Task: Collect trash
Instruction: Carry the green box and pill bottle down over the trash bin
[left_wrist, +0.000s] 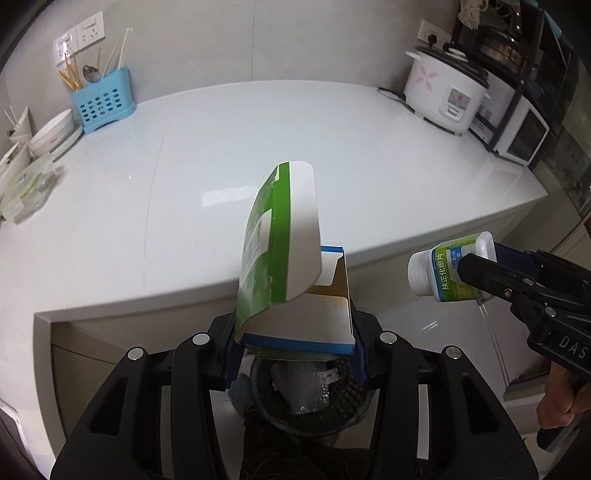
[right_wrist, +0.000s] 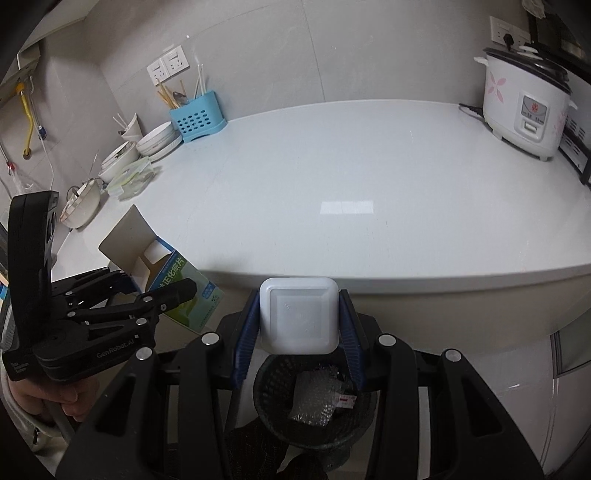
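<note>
Left tool (left_wrist: 295, 332) clamps an opened green medicine carton (left_wrist: 277, 251); right tool (right_wrist: 299, 325) clamps a white pill bottle (right_wrist: 298, 315), both poised above the mesh wastebasket (right_wrist: 273, 384) for dropping.

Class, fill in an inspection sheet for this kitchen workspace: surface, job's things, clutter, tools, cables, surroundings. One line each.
Surface: white countertop, middle bare.
Job's things: opened green and white carton and white pill bottle, both held past the counter edge above the black mesh bin, which already holds bubble wrap.
Clutter: bowls, blue utensil holder and clear lidded container at the counter's far left.
Tools: left tool shut on the carton; right tool shut on the bottle.
Cables: a black cord beside the rice cooker.
Surroundings: tiled wall with sockets; a black rack behind the cooker.
</note>
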